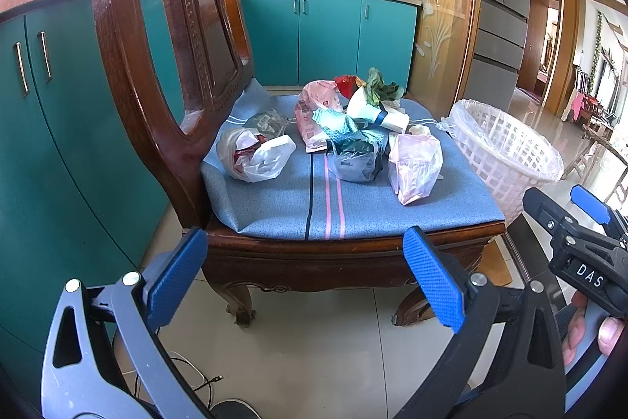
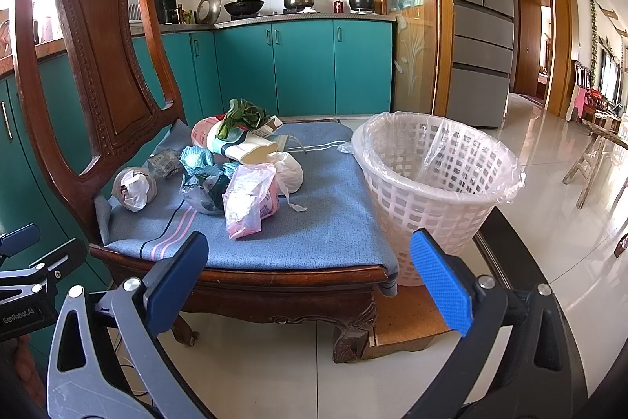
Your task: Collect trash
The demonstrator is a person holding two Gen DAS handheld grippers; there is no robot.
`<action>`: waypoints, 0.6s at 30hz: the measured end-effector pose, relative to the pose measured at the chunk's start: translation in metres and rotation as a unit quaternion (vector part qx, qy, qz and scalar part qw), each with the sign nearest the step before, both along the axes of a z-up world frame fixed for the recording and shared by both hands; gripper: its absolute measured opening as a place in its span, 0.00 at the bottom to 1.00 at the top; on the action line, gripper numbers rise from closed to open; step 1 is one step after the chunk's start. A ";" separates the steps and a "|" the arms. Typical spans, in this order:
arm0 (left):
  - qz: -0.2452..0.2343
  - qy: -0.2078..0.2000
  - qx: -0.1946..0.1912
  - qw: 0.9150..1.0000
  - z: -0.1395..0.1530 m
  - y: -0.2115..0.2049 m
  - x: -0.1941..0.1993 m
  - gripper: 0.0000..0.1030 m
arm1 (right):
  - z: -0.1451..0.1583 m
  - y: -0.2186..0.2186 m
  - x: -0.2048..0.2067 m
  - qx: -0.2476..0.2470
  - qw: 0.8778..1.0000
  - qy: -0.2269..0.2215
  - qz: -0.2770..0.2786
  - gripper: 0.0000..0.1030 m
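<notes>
Blue pads spread wide and empty on both the left gripper (image 1: 304,275) and right gripper (image 2: 310,281), poised short of the chair (image 2: 290,277), so seemingly at the start, nothing yet picked. Trash (image 2: 247,199) heaped on the cushion (image 2: 314,234), well clear of both tools; lined basket (image 2: 439,183) just beside the seat, apparently empty. Next, probably: reach in, close on the nearest pink bag (image 1: 414,165), carry right; tiled kitchen floor, teal cabinets (image 2: 298,65) behind.
</notes>
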State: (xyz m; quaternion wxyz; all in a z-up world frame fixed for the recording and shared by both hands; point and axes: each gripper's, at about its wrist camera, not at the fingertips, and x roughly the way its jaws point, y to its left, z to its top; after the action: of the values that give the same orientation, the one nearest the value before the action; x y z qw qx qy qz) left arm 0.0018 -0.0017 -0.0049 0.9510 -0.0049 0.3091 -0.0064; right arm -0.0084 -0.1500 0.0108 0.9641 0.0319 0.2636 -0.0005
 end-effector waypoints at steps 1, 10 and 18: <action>0.000 0.001 0.000 1.000 0.000 0.000 0.000 0.97 | 0.000 0.000 0.000 -0.001 1.000 -0.001 0.000 0.98; 0.000 0.002 0.000 1.000 -0.001 0.000 0.000 0.97 | 0.000 0.000 -0.001 0.000 1.000 0.000 0.000 0.98; 0.001 0.003 0.000 1.000 -0.001 0.000 -0.001 0.97 | -0.001 0.002 0.000 0.000 1.000 0.000 0.000 0.98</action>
State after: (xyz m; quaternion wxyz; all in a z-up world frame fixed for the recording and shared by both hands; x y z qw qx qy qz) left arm 0.0012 -0.0014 -0.0059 0.9500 -0.0051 0.3121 -0.0055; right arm -0.0083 -0.1484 0.0094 0.9642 0.0318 0.2632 -0.0002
